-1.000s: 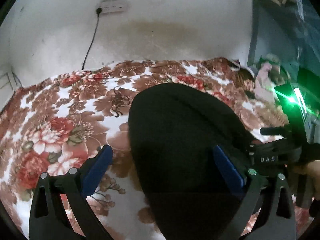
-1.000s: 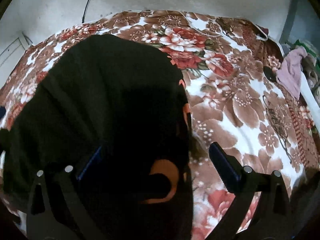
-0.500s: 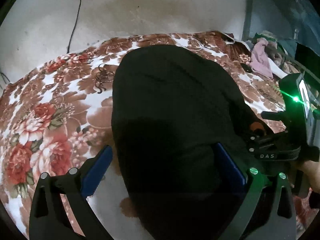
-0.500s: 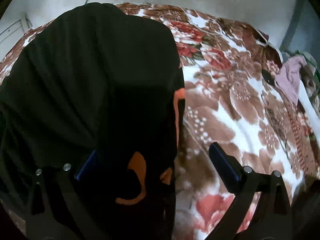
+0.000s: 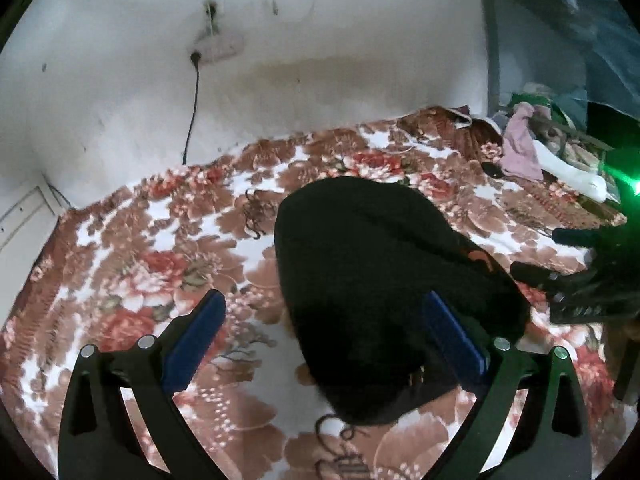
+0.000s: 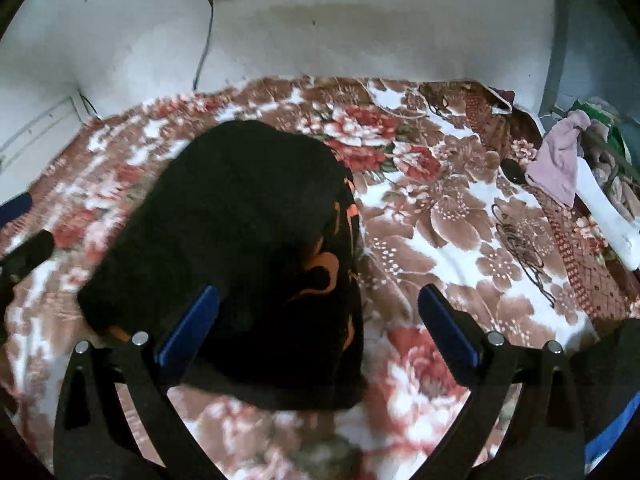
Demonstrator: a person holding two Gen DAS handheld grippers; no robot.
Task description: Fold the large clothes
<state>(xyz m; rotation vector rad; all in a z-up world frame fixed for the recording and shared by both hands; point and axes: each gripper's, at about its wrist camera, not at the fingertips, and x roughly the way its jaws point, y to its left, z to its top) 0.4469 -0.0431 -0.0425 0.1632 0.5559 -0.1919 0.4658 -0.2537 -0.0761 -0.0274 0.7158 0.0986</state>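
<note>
Since half a second ago both my grippers have pulled up and back from the black garment (image 5: 372, 280), which filled most of each view then and now lies smaller, folded into a compact dark bundle on the flowered blanket (image 5: 140, 264) of the bed. Left gripper (image 5: 324, 336) is spread wide with nothing between its blue pads (image 5: 194, 340); its right pad sits in front of the bundle's near right edge, and I cannot tell whether it touches the cloth. Right gripper (image 6: 318, 328) is spread wide too and holds nothing, its left pad over the bundle's near edge and its right pad over bare blanket.

Around the bundle the blanket is open on the left and far sides. At the far right of the bed lie a pink cloth (image 5: 520, 148), a white roll (image 5: 576, 172) and a small dark oval thing (image 6: 512, 170), all well apart from the garment. A white wall (image 5: 360, 60) stands behind the bed, with a socket and a black cord (image 5: 192, 116) hanging down from it.

Only the right wrist view shows the orange print (image 6: 324, 264) along the garment's right side; from the left wrist view just a small orange patch shows at its right edge. Only the left wrist view shows my other gripper's black body (image 5: 580, 284) beside the bundle, with a green light glowing above it
</note>
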